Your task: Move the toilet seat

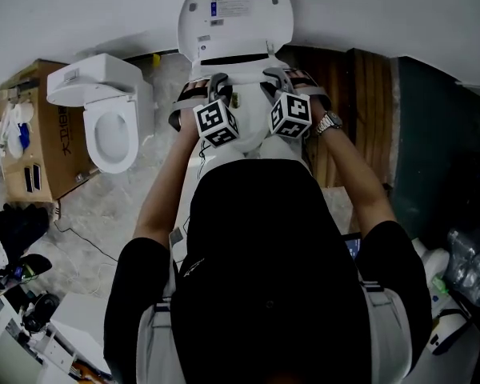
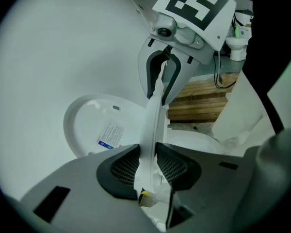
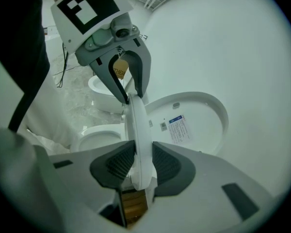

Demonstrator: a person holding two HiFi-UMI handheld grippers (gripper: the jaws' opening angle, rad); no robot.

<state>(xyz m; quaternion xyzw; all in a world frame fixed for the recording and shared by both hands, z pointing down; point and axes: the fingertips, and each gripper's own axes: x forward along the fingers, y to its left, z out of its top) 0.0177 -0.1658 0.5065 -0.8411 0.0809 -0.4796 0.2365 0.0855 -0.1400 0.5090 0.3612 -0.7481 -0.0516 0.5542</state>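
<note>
The white toilet seat (image 2: 153,125) stands raised and edge-on between the jaws of my left gripper (image 2: 148,166), whose black pads press on it from both sides. My right gripper (image 3: 138,166) is shut on the same seat (image 3: 136,130) on the opposite side. Each gripper shows in the other's view, clamped on the far rim. The lid (image 1: 236,14) leans upright against the wall, with its label facing me. In the head view both grippers, left (image 1: 212,86) and right (image 1: 284,78), sit side by side below the lid. The bowl (image 2: 196,142) lies below the seat.
A second white toilet (image 1: 112,122) stands to the left, beside a cardboard box (image 1: 32,134). Wooden planks (image 1: 360,110) lie right of the toilet I work on. Plastic bottles (image 1: 468,266) sit at the far right. A cable runs over the floor at the left.
</note>
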